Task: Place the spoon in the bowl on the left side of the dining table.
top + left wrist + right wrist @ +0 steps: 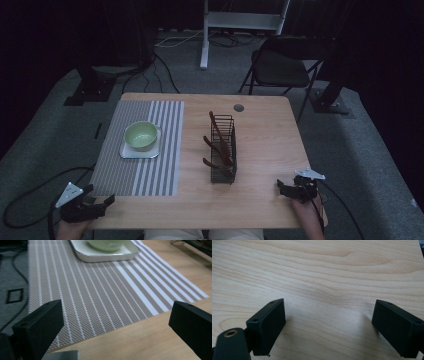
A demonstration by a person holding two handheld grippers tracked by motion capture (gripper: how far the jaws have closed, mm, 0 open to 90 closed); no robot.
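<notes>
Grippers both spread wide, nothing held. Left gripper (102, 202) at near-left table corner, jaws aimed toward striped placemat (140, 150); right gripper (281, 187) low over bare wood at near-right edge, jaws pointing left. Green bowl (141, 135) on white tray (131, 152) sits on placemat, well ahead of left gripper. Black wire rack (223, 150) mid-table, long axis near-to-far, holding brown utensils (220, 145) leaning left.
</notes>
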